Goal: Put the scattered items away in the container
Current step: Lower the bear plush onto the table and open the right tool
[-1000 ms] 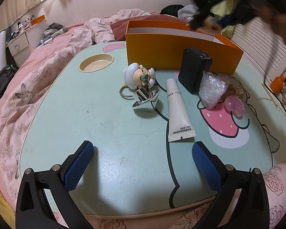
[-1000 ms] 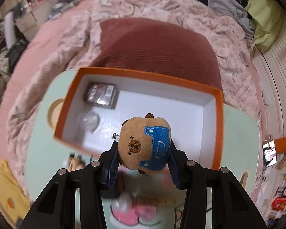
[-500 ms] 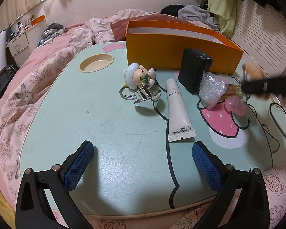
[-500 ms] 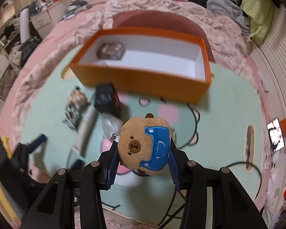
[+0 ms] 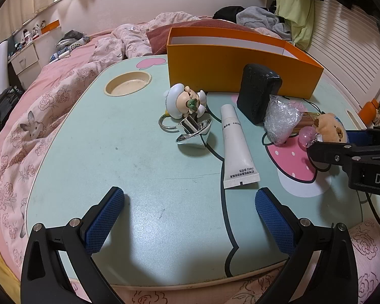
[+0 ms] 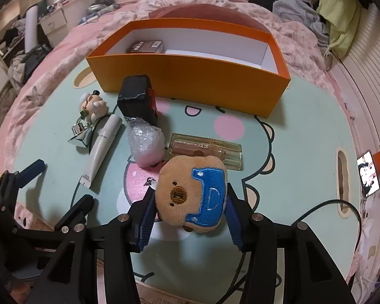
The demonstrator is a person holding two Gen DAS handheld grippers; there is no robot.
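R gripper [image 6: 188, 224] jaws just been opening, plush bear [image 6: 193, 192] betw. pads, grip on it unclear, near bench [image 5: 139, 172] right edge. L gripper [image 5: 190, 217] wide open, empty, front edge. Orange box [image 6: 190, 76] at back edge.

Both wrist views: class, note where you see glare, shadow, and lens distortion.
Left wrist view: soft ceiling-light glare on the table, a shadow beside the white tube, edges bowed by the fisheye. Right wrist view: the orange box curves noticeably; the plush bear casts a shadow below; corners vignette black.
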